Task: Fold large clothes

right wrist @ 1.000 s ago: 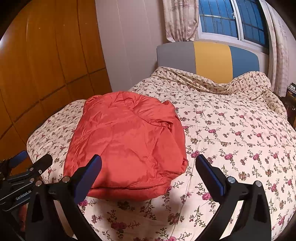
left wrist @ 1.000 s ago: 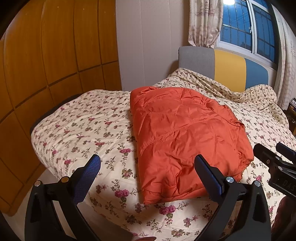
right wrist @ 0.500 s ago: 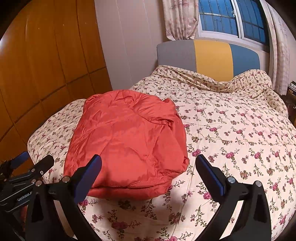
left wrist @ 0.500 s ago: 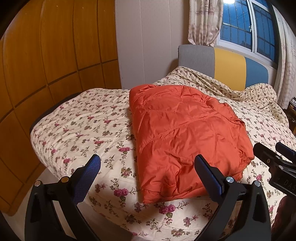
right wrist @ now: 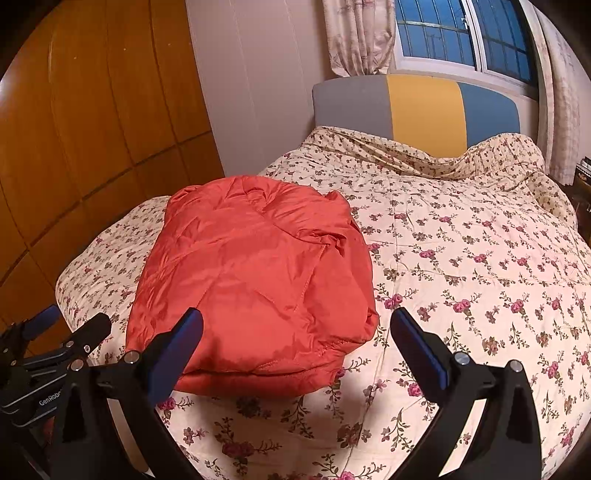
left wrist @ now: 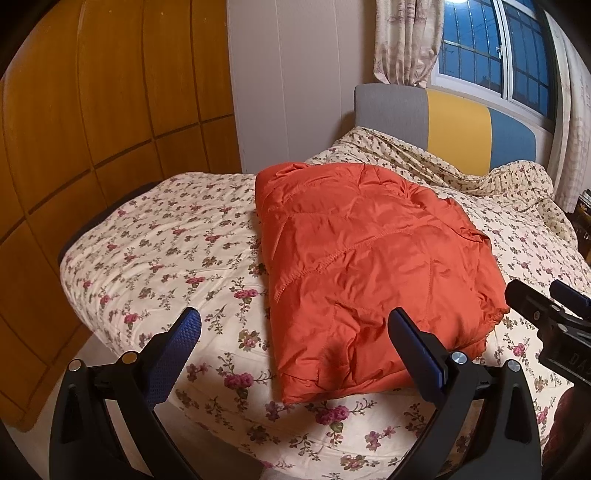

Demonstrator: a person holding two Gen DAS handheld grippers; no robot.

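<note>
An orange quilted jacket (left wrist: 369,266) lies folded into a thick rectangle near the foot of a bed with a floral cover (left wrist: 166,251). It also shows in the right wrist view (right wrist: 255,280). My left gripper (left wrist: 295,343) is open and empty, held back from the bed's near edge in front of the jacket. My right gripper (right wrist: 295,339) is open and empty, held above the cover by the jacket's near right corner. Each gripper shows at the edge of the other's view: the right one (left wrist: 546,306) and the left one (right wrist: 62,332).
A wooden wardrobe (left wrist: 92,110) stands along the left. A grey, yellow and blue headboard (right wrist: 424,107) is at the far end under a window with curtains (right wrist: 461,33). The rumpled cover (right wrist: 424,162) bunches at the head of the bed.
Both grippers have drawn back and tilted slightly, so the jacket sits a little higher in both views. The jacket has not moved.
</note>
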